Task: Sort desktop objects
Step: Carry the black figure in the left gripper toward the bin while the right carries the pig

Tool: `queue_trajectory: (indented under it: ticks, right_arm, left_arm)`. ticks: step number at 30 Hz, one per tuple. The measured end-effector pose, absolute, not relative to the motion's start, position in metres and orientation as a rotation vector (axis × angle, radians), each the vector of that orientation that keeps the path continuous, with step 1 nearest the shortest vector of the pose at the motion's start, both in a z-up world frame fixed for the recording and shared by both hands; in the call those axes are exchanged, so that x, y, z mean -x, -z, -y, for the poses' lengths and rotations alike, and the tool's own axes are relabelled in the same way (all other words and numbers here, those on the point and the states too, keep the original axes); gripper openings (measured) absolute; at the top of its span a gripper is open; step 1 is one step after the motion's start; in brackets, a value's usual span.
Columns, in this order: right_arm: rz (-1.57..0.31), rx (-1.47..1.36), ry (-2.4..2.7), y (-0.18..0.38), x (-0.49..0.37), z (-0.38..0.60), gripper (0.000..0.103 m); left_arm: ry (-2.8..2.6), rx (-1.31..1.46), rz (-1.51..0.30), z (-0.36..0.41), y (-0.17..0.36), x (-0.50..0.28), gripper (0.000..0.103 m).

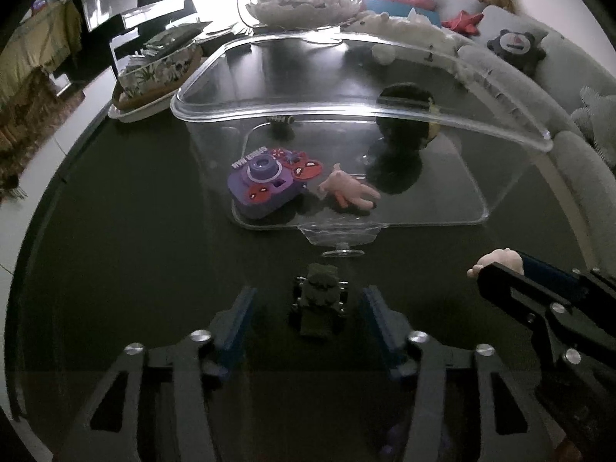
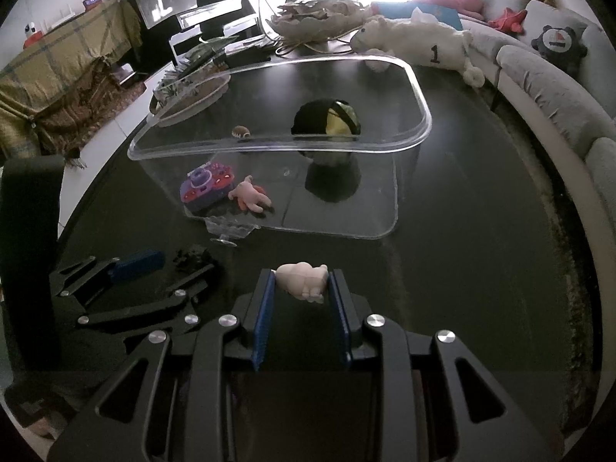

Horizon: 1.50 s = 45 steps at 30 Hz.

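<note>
Fingers, left: the left gripper (image 1: 308, 308) stands spread, blue pads clear of the dark toy vehicle (image 1: 318, 300) lying between them on the table; nothing is clamped.
Fingers, right: the right gripper (image 2: 301, 281) is clenched on a pale pink soft figure (image 2: 303, 280), a pad pressing each flank.
Hard to make out: the toy vehicle is near-black on a black top, so its wheels and body blur together; from the right wrist it is only a dark lump (image 2: 192, 258) at 9 o'clock of the right gripper.
Cut off: in the left wrist view only the tip of the pink figure (image 1: 496, 260) pokes past the right gripper's finger at 3 o'clock.
Washed out: the window glare at 12 o'clock bleaches the bowl-like stand behind the bin.
Pose: both grippers tip steeply down toward the table, side by side and close, the left one (image 2: 154, 269) lower and to the 9 o'clock side of the right.
Bin: a clear plastic bin (image 1: 385, 111) with a rounded, rolled rim sits at 12 o'clock of both grippers, a small tab jutting from its near wall.
Inside the bin: a purple toy camera (image 1: 263, 184) with red patches, a pink plush figure (image 1: 348, 190) just beside it at its 3 o'clock, and a dark round ball (image 2: 327, 123) with a yellow patch farther back.
Table: glossy black tabletop (image 2: 462, 269), mirror-like.
Surroundings: grey textured sofa (image 2: 550, 104) at 2 o'clock; white plush animal (image 2: 419, 40) on the table's far edge.
</note>
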State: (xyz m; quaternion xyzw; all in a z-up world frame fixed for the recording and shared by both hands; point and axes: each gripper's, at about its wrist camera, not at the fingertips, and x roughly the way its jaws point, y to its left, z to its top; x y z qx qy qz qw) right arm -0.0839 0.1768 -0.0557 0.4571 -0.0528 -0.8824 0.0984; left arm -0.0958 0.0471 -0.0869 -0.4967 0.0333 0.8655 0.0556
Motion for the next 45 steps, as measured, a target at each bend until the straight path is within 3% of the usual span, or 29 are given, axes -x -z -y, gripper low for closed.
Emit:
queue_trajectory:
  ticks: [4, 26, 45]
  right_arm:
    - [0.162, -1.365, 2.604, 0.059, 0.085, -0.176, 0.026]
    - [0.174, -1.323, 2.646, 0.041, 0.073, -0.176, 0.026]
    - [0.155, -1.126, 2.732, -0.031, 0.064, -0.182, 0.026]
  left_arm:
    - [-2.619, 1.515, -0.109, -0.048, 0.091, 0.096, 0.027]
    - [-2.721, 1.334, -0.165, -0.057, 0.035, 0.067, 0.027]
    - [-2.729, 1.137, -0.003, -0.041, -0.040, 0.065, 0.027]
